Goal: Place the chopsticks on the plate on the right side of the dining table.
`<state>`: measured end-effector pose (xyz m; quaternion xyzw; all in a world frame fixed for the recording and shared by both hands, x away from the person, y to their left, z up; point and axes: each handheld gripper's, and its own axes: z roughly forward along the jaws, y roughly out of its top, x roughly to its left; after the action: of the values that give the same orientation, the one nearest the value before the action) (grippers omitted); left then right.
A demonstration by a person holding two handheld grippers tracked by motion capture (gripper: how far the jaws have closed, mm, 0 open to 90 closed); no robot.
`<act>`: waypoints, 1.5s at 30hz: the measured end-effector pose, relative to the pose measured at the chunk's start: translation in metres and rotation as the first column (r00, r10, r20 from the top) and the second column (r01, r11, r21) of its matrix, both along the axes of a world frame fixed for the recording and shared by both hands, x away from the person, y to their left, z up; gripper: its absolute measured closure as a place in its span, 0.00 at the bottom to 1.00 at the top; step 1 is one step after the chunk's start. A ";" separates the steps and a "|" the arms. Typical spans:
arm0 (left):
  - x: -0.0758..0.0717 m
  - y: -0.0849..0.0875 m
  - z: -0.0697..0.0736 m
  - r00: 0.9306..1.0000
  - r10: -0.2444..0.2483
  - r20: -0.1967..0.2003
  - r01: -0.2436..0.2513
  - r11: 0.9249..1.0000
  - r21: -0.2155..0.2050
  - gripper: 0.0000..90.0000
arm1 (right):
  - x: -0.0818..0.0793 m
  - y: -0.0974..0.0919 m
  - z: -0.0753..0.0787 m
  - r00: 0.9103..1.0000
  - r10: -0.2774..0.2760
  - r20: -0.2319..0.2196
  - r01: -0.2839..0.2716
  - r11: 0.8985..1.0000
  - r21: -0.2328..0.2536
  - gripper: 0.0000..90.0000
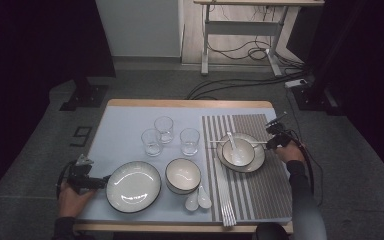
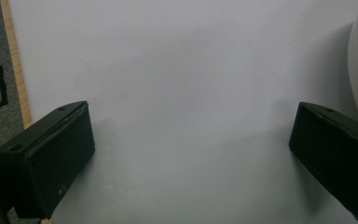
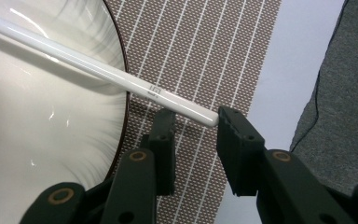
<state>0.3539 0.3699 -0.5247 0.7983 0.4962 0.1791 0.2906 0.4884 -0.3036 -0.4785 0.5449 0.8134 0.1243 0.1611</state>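
Chopstick (image 3: 98, 70) end between hand-held gripper (image 3: 193, 140) jaws

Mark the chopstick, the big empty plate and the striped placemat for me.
chopstick (image 3: 98, 70), right gripper view, mid-shaft over the plate rim.
big empty plate (image 1: 133, 186), high view, its centre.
striped placemat (image 1: 265, 192), high view, bare near part.

Two black grippers are seen: the left gripper (image 1: 102, 180) bears broad, blocky black jaws with small screw holes and a grey three-cornered plate on top. The right gripper (image 3: 193, 123) is built of black linkage arms pinned with brass-coloured rivets. Dark sleeves are worn, and black cables trail from both grippers.
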 end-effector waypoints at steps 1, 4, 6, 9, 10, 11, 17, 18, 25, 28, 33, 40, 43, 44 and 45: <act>0.000 0.000 0.000 1.000 0.000 0.000 0.000 1.000 0.000 0.00 | 0.000 0.000 0.000 1.000 -0.001 0.002 0.001 1.000 0.000 0.74; 0.000 0.000 0.000 1.000 0.000 0.000 0.000 1.000 0.000 0.00 | 0.000 0.000 0.001 1.000 -0.004 0.005 0.004 1.000 0.005 0.71; 0.000 0.000 0.000 1.000 0.000 0.000 0.000 1.000 0.000 0.00 | -0.002 -0.001 0.001 1.000 -0.002 0.001 0.002 1.000 0.003 0.65; 0.000 0.000 0.000 1.000 0.000 0.000 0.000 1.000 0.000 0.00 | -0.004 -0.002 0.003 1.000 -0.001 0.006 0.001 1.000 0.002 0.60; 0.000 0.000 0.000 1.000 0.000 0.000 0.000 1.000 0.000 0.00 | -0.006 -0.003 0.005 1.000 -0.002 0.009 0.002 1.000 0.003 0.57; 0.000 0.000 0.000 1.000 0.000 0.000 0.000 1.000 0.000 0.00 | -0.008 -0.004 0.006 1.000 -0.002 0.008 0.002 1.000 0.006 0.55; 0.000 0.000 0.000 1.000 0.000 0.001 0.000 1.000 0.001 0.00 | -0.020 -0.008 0.015 1.000 0.011 0.017 -0.011 1.000 0.013 0.45; 0.000 0.000 0.000 1.000 0.000 0.001 0.000 1.000 0.001 0.00 | -0.022 -0.008 0.015 1.000 0.012 0.018 -0.013 1.000 0.016 0.44; 0.000 0.000 0.000 1.000 0.000 0.001 0.000 1.000 0.001 0.00 | -0.039 -0.011 0.022 0.999 0.035 0.021 -0.036 0.999 0.029 0.37; 0.000 0.000 0.000 1.000 0.000 0.001 0.000 1.000 0.001 0.00 | -0.046 -0.013 0.022 0.999 0.033 0.019 -0.034 0.999 0.019 0.35; 0.000 0.000 0.000 1.000 0.000 0.001 0.000 1.000 0.001 0.00 | -0.057 -0.014 0.023 0.999 0.039 0.025 -0.040 0.999 0.036 0.33; 0.000 0.000 0.000 1.000 0.000 0.001 0.000 1.000 0.002 0.00 | -0.077 -0.007 0.031 0.996 0.072 0.058 -0.076 0.995 0.062 0.30; 0.000 0.000 0.000 1.000 0.000 0.001 0.000 1.000 0.001 0.00 | -0.085 -0.005 0.033 0.995 0.077 0.070 -0.083 0.994 0.076 0.27; 0.000 0.000 0.000 1.000 0.000 0.001 0.000 1.000 0.001 0.00 | -0.088 -0.004 0.034 0.994 0.078 0.077 -0.085 0.993 0.081 0.27; 0.000 0.000 0.000 1.000 0.000 0.001 0.000 1.000 0.001 0.00 | -0.090 -0.003 0.035 0.993 0.080 0.082 -0.087 0.993 0.083 0.26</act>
<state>0.3537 0.3698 -0.5246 0.7984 0.4960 0.1797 0.2904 0.3982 -0.3068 -0.4438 0.5114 0.8225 0.1873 0.1637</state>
